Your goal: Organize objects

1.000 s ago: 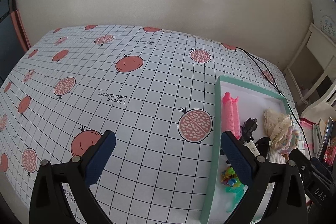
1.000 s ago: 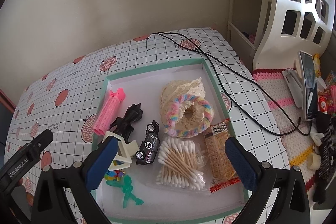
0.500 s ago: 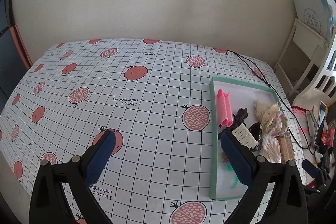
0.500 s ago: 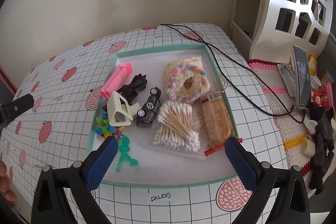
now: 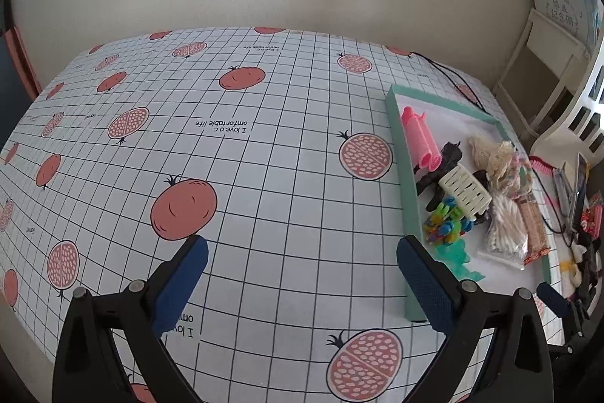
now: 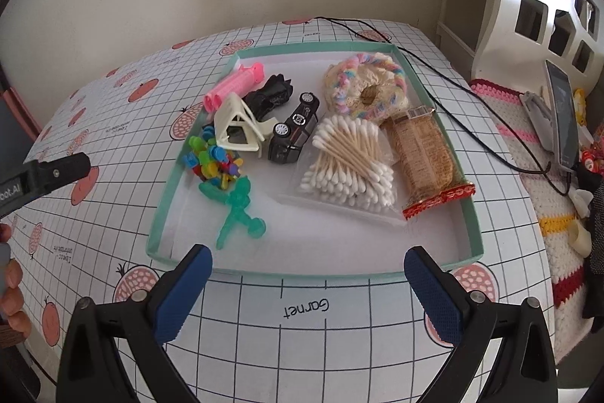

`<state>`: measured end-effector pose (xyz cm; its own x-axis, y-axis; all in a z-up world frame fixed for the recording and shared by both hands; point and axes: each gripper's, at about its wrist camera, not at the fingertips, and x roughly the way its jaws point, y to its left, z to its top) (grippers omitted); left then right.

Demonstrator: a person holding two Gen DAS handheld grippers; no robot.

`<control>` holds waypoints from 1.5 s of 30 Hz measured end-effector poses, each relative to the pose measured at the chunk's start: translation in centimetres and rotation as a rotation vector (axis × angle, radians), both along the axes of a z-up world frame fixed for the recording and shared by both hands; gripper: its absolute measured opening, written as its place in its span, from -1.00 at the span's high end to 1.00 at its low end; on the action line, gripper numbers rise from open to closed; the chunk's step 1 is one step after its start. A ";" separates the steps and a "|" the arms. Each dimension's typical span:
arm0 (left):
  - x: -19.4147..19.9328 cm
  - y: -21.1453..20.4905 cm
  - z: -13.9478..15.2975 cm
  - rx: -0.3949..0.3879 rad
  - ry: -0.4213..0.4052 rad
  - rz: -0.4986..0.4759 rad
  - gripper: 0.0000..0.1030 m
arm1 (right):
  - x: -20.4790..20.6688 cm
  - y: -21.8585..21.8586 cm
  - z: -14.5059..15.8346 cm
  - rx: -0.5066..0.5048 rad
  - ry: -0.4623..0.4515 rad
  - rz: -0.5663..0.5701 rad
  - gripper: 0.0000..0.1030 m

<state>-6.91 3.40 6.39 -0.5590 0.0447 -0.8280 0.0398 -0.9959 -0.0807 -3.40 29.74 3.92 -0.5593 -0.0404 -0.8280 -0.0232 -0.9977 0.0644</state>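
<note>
Left gripper (image 5: 302,267): jaws spread wide, nothing between the blue pads (image 5: 181,284), no contact with any object. It hangs above the bare table (image 5: 264,146), with the tray (image 5: 406,191) off to its right; its right pad overlaps the tray's near left corner in the view.

Right gripper (image 6: 307,284): jaws spread wide, empty, touching nothing. It hangs over the near edge of the tray (image 6: 313,272), pointing into it.

Tray: shallow, green rim, white floor, resting on the table (image 6: 302,327) near its right side.

Tray contents, as seen from the right wrist:
- Pink roller (image 6: 234,87), far left corner.
- Black clip (image 6: 270,95), just right of the roller.
- Cream claw clip (image 6: 238,129), resting against the toy car.
- Black toy car (image 6: 296,127), lying on its side, centre.
- Pile of coloured pegs (image 6: 213,163), along the left wall.
- Green figure (image 6: 236,210), in front of the pegs.
- Bag of cotton swabs (image 6: 349,161), right of centre.
- Scrunchie (image 6: 366,85), far right, lying on a lace piece.
- Snack pack (image 6: 426,153), along the right wall, touching the swab bag.

A black cable (image 6: 453,93) runs across the table beside the tray's right wall. A hand (image 6: 11,289) shows at the left edge of the right wrist view.
</note>
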 end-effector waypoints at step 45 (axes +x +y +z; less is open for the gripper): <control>1.0 -0.9 -7.0 -0.073 -0.172 -0.066 -1.00 | 0.0 -1.4 -3.7 0.083 -0.043 -0.002 -1.00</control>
